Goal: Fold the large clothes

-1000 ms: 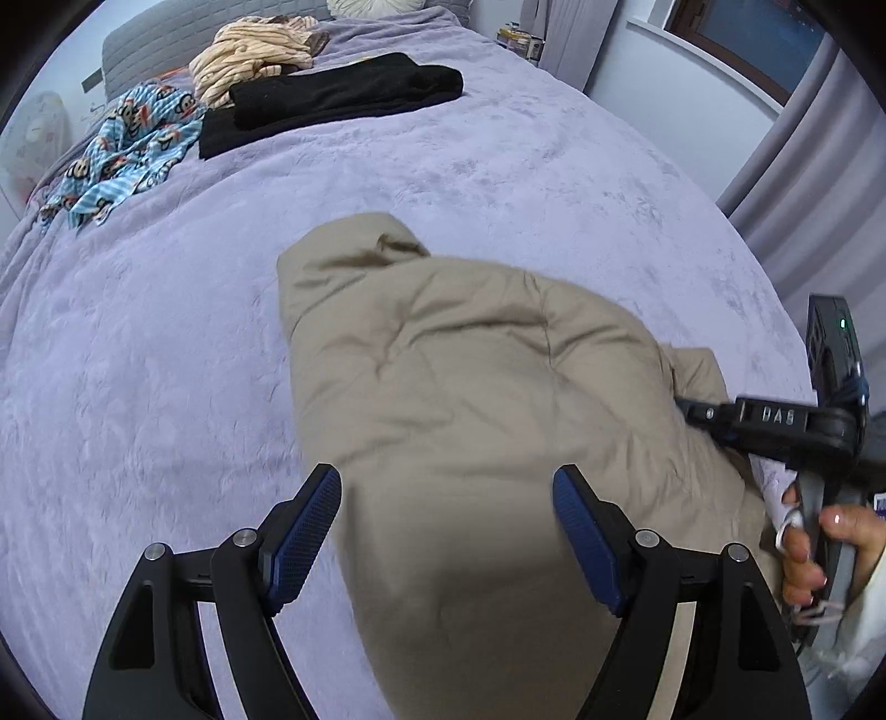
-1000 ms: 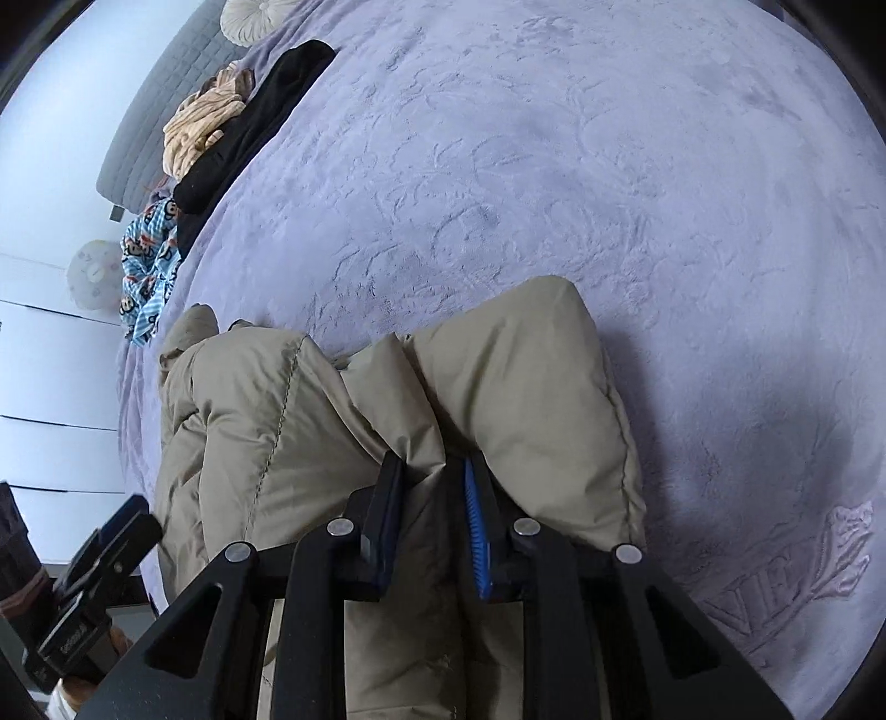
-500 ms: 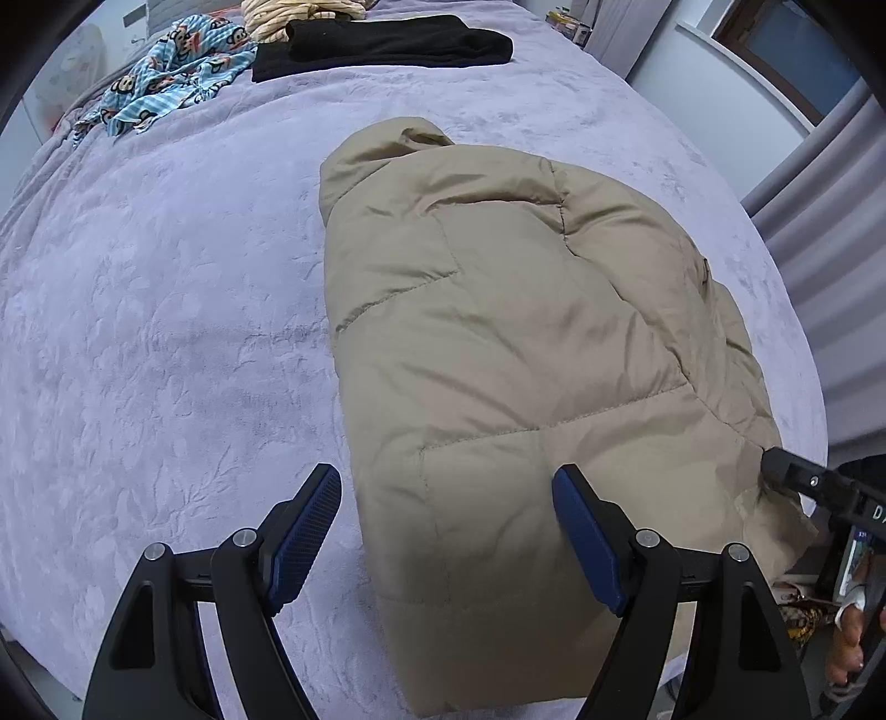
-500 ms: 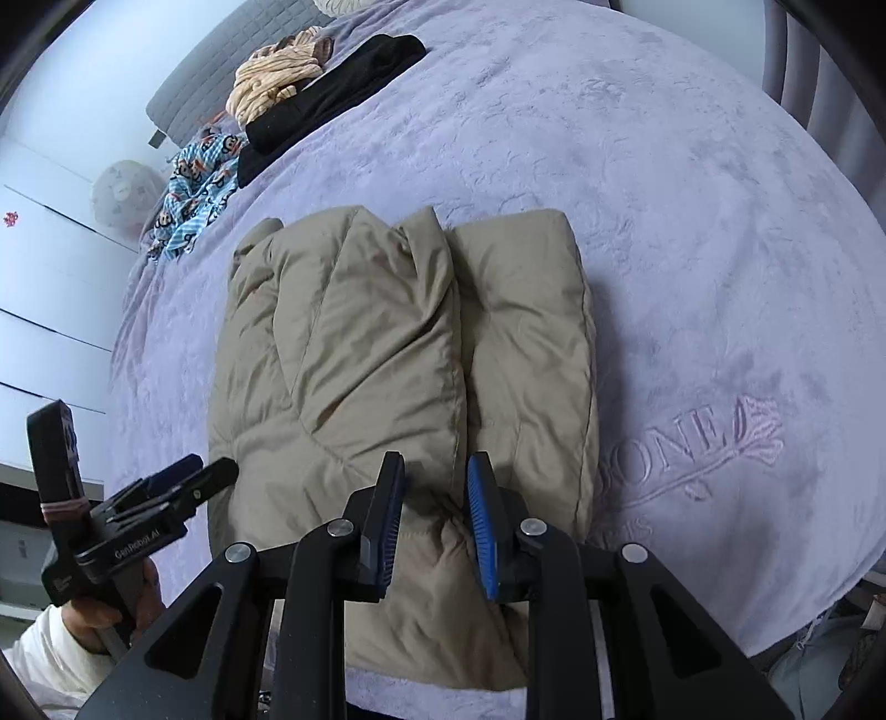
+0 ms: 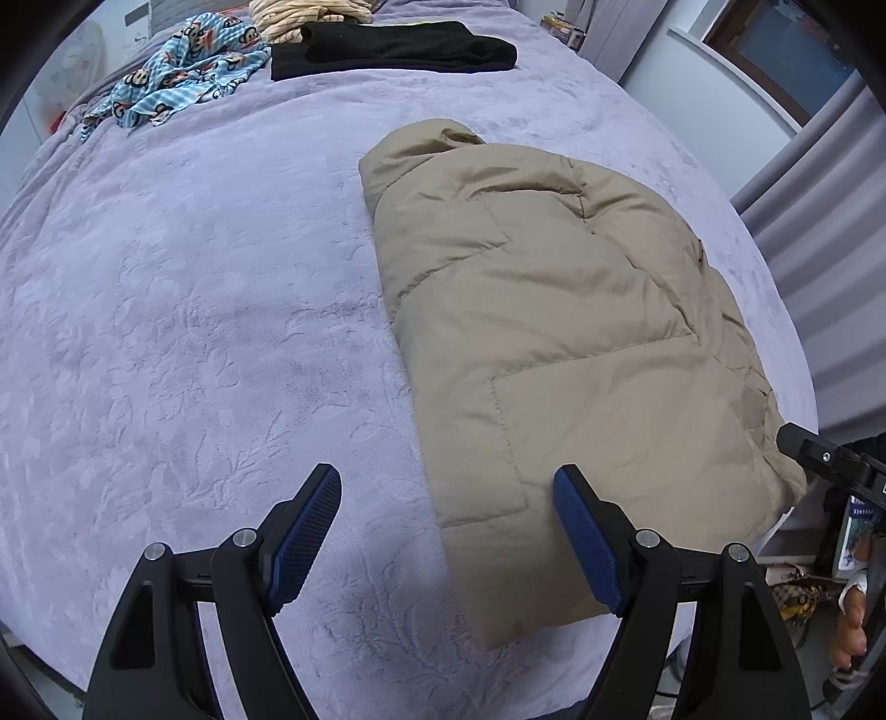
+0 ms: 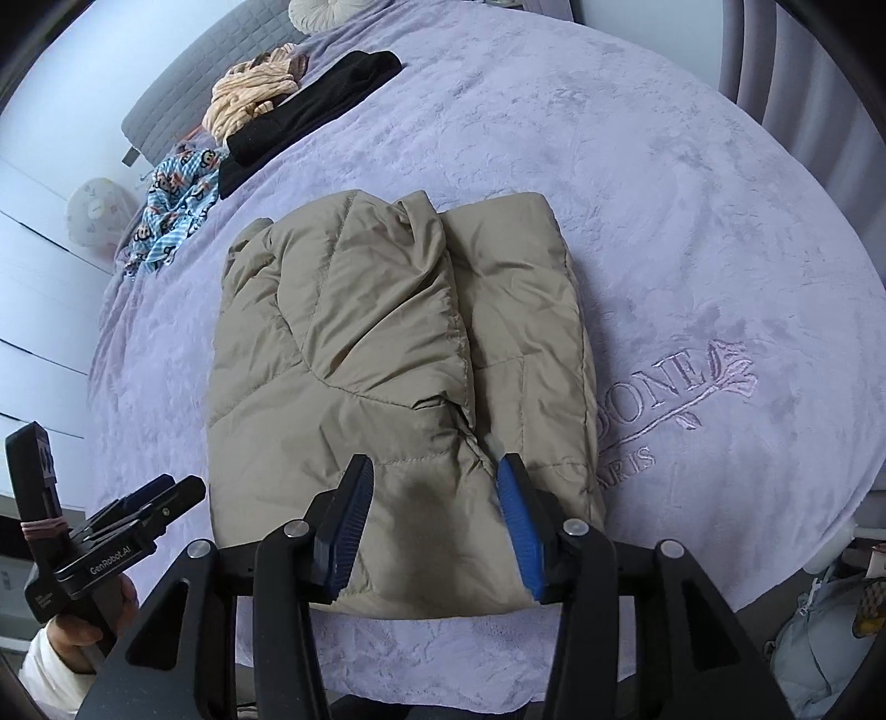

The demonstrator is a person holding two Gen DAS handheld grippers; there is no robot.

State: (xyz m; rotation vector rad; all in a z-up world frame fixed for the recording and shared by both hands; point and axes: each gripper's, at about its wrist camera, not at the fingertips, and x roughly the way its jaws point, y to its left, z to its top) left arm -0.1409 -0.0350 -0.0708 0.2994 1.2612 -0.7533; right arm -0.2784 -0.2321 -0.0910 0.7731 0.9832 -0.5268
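The right gripper (image 6: 434,523) has its blue-padded fingers (image 6: 518,520) spread wide and holding nothing, poised above the near hem of the folded tan puffer jacket (image 6: 387,354). The left gripper (image 5: 448,531) is likewise wide and bare; seen from the right wrist, its body reads "GenRobot.AI". The jacket lies near the foot edge of the lilac bed (image 6: 692,221), whose cover is embroidered "…BONE … ARIS" (image 6: 675,399). Black clothing (image 5: 387,47) and a blue monkey-print garment (image 5: 177,83) lie well apart by the headboard.
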